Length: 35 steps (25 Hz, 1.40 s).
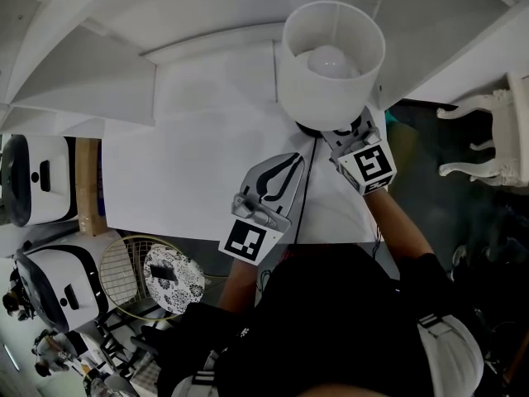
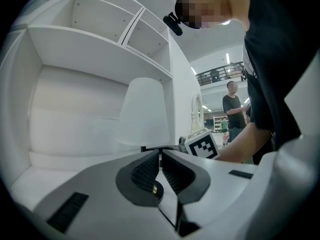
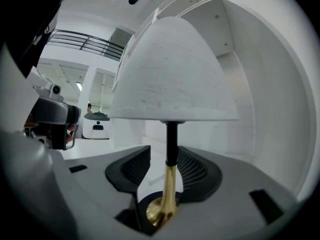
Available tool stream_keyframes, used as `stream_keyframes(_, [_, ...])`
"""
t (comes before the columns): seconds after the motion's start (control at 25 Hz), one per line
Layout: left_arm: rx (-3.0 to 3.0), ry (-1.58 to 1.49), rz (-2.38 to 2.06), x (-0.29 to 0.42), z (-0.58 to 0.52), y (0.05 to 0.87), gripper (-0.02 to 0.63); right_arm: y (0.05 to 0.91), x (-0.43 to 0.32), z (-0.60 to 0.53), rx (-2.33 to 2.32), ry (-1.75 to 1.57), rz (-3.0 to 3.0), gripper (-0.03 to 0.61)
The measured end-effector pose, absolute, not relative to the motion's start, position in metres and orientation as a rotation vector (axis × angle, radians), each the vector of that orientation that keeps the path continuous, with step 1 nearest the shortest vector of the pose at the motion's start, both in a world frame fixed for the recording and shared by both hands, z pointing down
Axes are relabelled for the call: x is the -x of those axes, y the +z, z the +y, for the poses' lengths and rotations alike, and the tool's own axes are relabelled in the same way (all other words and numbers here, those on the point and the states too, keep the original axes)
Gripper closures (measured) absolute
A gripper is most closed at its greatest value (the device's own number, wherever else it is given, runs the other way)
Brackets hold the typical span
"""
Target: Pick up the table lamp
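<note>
– On the white table (image 1: 190,139), where was the lamp (image 1: 331,64)?
– Upright near the far right corner, its cord (image 1: 304,197) trailing to the front edge.
– And the right gripper (image 3: 167,166)?
– Its jaws stood spread on either side of the lamp's stem (image 3: 171,139), black above, brass below, under the shade (image 3: 172,79).
– The left gripper (image 2: 160,159)?
– Pressed together on nothing, level above the table, just left of the lamp.

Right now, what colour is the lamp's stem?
The stem is gold below, black above; best in right gripper view.
</note>
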<state>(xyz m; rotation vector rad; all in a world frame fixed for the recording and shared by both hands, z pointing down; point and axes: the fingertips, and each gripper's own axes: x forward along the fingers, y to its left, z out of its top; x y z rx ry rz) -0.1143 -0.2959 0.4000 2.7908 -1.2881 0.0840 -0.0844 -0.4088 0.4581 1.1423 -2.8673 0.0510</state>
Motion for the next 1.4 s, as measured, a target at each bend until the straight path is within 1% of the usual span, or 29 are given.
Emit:
stream_keyframes(0.28, [-2.792,0.084,-1.288,0.114,-0.298,0.402,0.603,0.451,0.089,-0.419,-1.167,0.032,-2.884,0.422])
stream_keyframes(0.48, [-2.781,0.088,-1.306,0.118,-0.299,0.404,0.603,0.456,0.091,-0.426,-1.177,0.103,-2.889,0.422])
stream_keyframes(0.64, [-2.768,0.083,-1.320,0.121,-0.302,0.404,0.603,0.458,0.091,-0.429,-1.186,0.094,-2.869,0.425])
stream_keyframes(0.68, [-2.769,0.081,-1.320,0.121,-0.302,0.404,0.603,0.458,0.089,-0.431,-1.195,0.093,-2.864,0.448])
stream_keyframes(0.72, [-2.772,0.081,-1.317,0.120,-0.302,0.404,0.603,0.457,0.088,-0.432,-1.201,0.093,-2.860,0.489])
stream_keyframes(1.12, [-2.799,0.160,-1.321,0.114,-0.326,0.433,0.603,0.457,0.089,-0.432,-1.169,0.101,-2.878,0.492])
stream_keyframes(1.4, [-2.813,0.118,-1.352,0.112,-0.344,0.439,0.603,0.456,0.091,-0.432,-1.134,0.106,-2.888,0.492])
